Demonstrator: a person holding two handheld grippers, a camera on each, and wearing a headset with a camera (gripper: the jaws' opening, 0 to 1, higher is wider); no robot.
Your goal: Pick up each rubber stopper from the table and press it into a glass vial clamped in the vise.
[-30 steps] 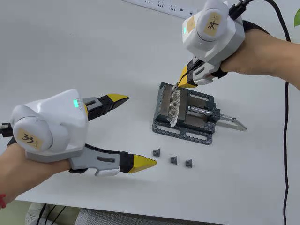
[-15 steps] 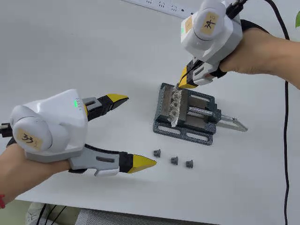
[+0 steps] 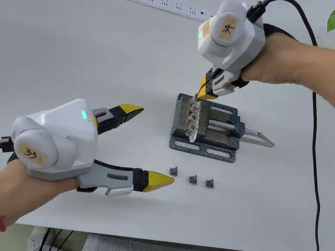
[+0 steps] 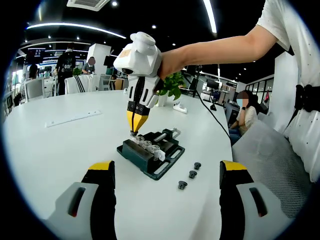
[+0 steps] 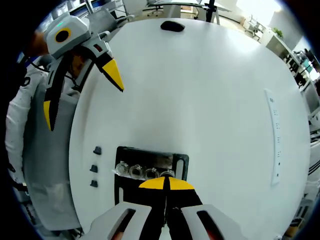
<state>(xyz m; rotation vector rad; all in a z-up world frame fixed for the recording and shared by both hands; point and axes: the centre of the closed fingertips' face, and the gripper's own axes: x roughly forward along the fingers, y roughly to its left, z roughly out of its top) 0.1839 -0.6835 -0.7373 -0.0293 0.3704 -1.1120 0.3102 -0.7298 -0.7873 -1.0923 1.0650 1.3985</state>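
Left side: the left hand-held gripper is wide open and holds nothing, up over the bench.
Right side: the right hand-held gripper has its jaws pinched tight together, tips pointing down. I cannot tell if anything is between them.
Vials: the glass vials stand in a row in the vise, right under the right hand-held gripper's tips.
Stoppers: three rubber stoppers lie on the bench, just in front of the left hand-held gripper.

A long power strip lies at the far edge of the white desk. A green plant sits farther back.
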